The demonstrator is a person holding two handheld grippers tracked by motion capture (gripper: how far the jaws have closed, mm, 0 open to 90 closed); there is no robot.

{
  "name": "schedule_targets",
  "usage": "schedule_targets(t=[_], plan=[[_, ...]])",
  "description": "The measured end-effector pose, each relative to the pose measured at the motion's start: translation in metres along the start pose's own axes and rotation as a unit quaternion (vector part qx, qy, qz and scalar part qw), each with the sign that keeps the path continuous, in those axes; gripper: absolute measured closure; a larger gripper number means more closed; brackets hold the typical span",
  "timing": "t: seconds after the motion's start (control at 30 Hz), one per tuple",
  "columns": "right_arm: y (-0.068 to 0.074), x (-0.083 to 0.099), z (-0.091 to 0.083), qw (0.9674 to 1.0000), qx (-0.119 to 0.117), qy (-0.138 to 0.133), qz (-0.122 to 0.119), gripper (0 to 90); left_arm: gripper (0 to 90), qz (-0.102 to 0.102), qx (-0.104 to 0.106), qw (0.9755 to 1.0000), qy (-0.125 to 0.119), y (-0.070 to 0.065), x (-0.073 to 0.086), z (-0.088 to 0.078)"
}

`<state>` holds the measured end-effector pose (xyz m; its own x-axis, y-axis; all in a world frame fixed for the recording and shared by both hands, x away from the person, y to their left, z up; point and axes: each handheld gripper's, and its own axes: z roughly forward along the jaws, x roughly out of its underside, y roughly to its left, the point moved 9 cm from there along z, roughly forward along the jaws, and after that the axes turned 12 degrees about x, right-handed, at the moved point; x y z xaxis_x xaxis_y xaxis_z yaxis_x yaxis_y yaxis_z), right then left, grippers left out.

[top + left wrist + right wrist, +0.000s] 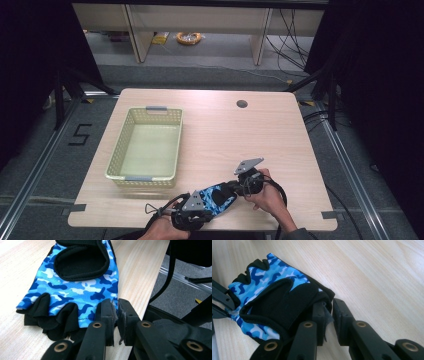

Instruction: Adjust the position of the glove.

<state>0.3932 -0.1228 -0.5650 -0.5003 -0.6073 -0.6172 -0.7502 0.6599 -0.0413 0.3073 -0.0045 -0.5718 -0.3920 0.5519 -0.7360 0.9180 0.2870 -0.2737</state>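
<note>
A blue camouflage fingerless glove (218, 198) with black trim lies flat on the wooden table (240, 135), near its front edge. My left gripper (209, 210) sits at the glove's finger end. In the left gripper view the jaws (117, 305) stand a narrow gap apart, with the glove (82, 287) lying just beside the left jaw and nothing between the pads. My right gripper (231, 188) is at the black cuff end. Its jaws (328, 304) are also slightly parted, and the cuff of the glove (269, 285) rests against the left jaw, not pinched.
A pale green mesh basket (118, 150) stands on the left half of the table. A round cable hole (242, 104) is at the far edge. The table's front edge runs right beside the glove, with grey floor beyond it.
</note>
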Motion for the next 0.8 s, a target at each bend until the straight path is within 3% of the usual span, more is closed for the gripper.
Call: schedule_targets(t=[0.07, 0.13, 0.17, 0.2, 0.23, 0.3, 0.33, 0.37, 0.43, 0.47, 0.6, 0.63, 0.67, 0.7, 0.73, 0.77, 0.8], plan=[[-0.002, 0.001, 0.0, 1.0, -0.001, -0.001, -0.001, 80.0, 82.3, -0.012, -0.001, 0.9999, -0.002, -0.001, 0.001, 0.0], [-0.002, 0.003, -0.001, 0.9999, 0.007, 0.006, 0.012, 80.1, 83.0, -0.006, -0.003, 1.0, -0.003, 0.001, 0.001, -0.001], [-0.001, 0.004, -0.001, 0.9998, 0.009, 0.009, 0.016, 80.1, 83.4, -0.013, -0.006, 0.9999, -0.003, 0.001, 0.002, -0.001], [0.0, 0.003, -0.001, 0.9999, 0.005, 0.0, 0.013, 80.1, 83.9, -0.001, -0.01, 1.0, -0.001, 0.004, 0.002, -0.003], [0.001, 0.005, -0.002, 0.9998, 0.006, 0.001, 0.017, 80.3, 84.5, -0.004, -0.014, 0.9998, 0.009, 0.005, 0.004, -0.005], [0.003, 0.009, -0.006, 0.9992, 0.013, 0.019, 0.032, 80.7, 84.7, -0.006, -0.017, 0.9998, 0.008, 0.009, 0.005, -0.007], [0.004, 0.011, -0.006, 0.9989, 0.015, 0.016, 0.041, 80.8, 84.9, -0.007, -0.016, 0.9998, 0.001, 0.01, 0.004, -0.007], [0.004, 0.012, -0.007, 0.9993, 0.014, 0.012, 0.032, 80.8, 85.1, -0.012, -0.018, 0.9998, 0.001, 0.012, 0.004, -0.009], [0.009, 0.014, -0.008, 0.9987, 0.02, 0.009, 0.045, 81.0, 85.4, -0.005, -0.028, 0.9995, 0.01, 0.018, 0.006, -0.012], [0.009, 0.016, -0.01, 0.999, 0.025, 0.013, 0.036, 81.2, 85.4, -0.008, -0.03, 0.9995, 0.004, 0.019, 0.005, -0.012], [0.017, 0.021, -0.014, 0.9979, 0.032, 0.016, 0.053, 81.4, 85.3, -0.006, -0.026, 0.9995, 0.016, 0.026, 0.005, -0.016], [0.016, 0.022, -0.012, 0.9983, 0.041, 0.004, 0.042, 81.3, 85.2, -0.006, -0.028, 0.9994, 0.02, 0.028, 0.006, -0.017], [0.02, 0.024, -0.017, 0.9979, 0.034, 0.019, 0.051, 81.3, 85.1, 0.005, -0.03, 0.9993, 0.024, 0.031, 0.005, -0.018], [0.02, 0.024, -0.015, 0.998, 0.04, 0.007, 0.049, 81.1, 85.0, -0.009, -0.027, 0.9994, 0.017, 0.031, 0.005, -0.017], [0.021, 0.026, -0.017, 0.9982, 0.039, 0.016, 0.044, 80.9, 85.0, -0.001, -0.029, 0.9993, 0.025, 0.034, 0.005, -0.019], [0.022, 0.025, -0.015, 0.998, 0.044, 0.005, 0.045, 80.7, 85.0, -0.011, -0.024, 0.9995, 0.019, 0.034, 0.005, -0.019], [0.025, 0.027, -0.019, 0.9977, 0.04, 0.019, 0.05, 80.2, 84.9, -0.008, -0.025, 0.9995, 0.017, 0.036, 0.004, -0.019]])
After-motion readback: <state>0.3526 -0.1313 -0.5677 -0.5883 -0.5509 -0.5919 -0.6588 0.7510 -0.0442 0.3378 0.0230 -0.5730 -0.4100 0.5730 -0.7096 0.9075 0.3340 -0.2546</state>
